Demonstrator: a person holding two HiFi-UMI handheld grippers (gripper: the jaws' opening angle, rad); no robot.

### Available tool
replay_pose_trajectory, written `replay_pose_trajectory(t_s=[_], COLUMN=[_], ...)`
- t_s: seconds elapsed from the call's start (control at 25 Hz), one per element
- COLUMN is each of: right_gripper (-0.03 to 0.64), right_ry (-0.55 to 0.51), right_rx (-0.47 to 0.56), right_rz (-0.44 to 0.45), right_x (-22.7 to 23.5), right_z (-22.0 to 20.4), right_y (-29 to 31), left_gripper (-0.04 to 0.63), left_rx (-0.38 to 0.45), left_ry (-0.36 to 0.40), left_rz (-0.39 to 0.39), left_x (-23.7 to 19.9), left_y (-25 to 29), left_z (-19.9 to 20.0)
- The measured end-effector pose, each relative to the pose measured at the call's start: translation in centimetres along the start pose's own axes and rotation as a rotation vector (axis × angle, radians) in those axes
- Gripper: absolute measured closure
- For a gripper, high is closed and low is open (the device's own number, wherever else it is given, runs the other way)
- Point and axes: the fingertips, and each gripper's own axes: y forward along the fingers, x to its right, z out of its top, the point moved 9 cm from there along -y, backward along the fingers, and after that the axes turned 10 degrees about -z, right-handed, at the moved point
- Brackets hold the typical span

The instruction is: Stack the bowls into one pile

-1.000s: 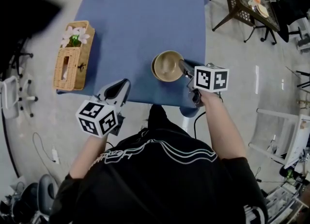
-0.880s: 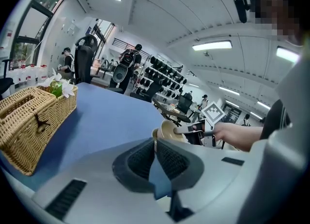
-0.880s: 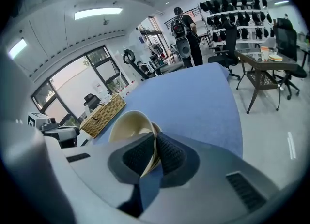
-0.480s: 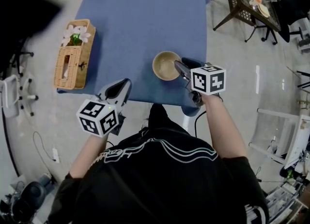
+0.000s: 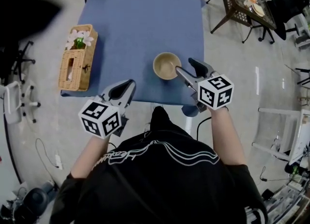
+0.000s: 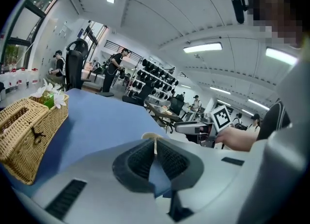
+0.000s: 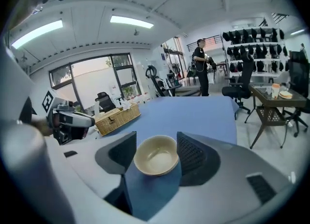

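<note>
On the blue tabletop, near its front edge, the tan bowl sits upright. The right claw hovers just beside the bowl, its jaws just opened wide and gripping nothing. The left claw is pinched together, empty.

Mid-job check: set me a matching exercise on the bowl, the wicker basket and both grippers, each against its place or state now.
1 tan bowl
2 wicker basket
3 left gripper
4 right gripper

a jaws apart
b jaws together
c left edge of the table
d near-right part of the table

Pairs: 1-d, 2-c, 3-b, 4-a.
The right gripper's jaws have just been opening; they press on nothing.
</note>
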Motion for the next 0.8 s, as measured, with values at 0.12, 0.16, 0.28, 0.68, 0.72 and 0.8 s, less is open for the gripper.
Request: replay_pose_trajectory(t_s=[0.12, 0.16, 0.28, 0.68, 0.72, 0.8], right_gripper=[0.35, 0.362, 0.457, 0.589, 0.589, 0.591], right_ry=[-0.021, -0.025, -0.019, -0.011, -0.005, -0.002], right_rx=[0.071, 0.093, 0.164, 0.323, 0.328, 0.326], right_rz=[0.038, 0.048, 0.067, 0.195, 0.206, 0.218], right_x=[-2.0, -2.7, -5.0, -11.3, -11.6, -12.2], right_z=[0.4, 0.5, 0.6, -0.4, -0.6, -1.0], right_y=[-3.0, -4.0, -6.7, -12.1, -12.2, -12.2], left_gripper=[0.561, 0.561, 0.561, 0.562, 0.561, 0.561], left_rx=[0.019, 0.027, 0.05, 0.104, 0.104, 0.102], left_ry=[0.033, 0.044, 0.081, 0.159, 0.162, 0.163], left_rz=[-0.041, -0.056, -0.103, -0.245, -0.253, -0.265], left_x=[1.5, 2.0, 3.6, 7.9, 8.0, 8.2], left_y=[-0.8, -1.2, -2.4, -5.1, -5.2, -5.5], left_z=[0.7, 0.9, 1.5, 1.6, 1.4, 1.1])
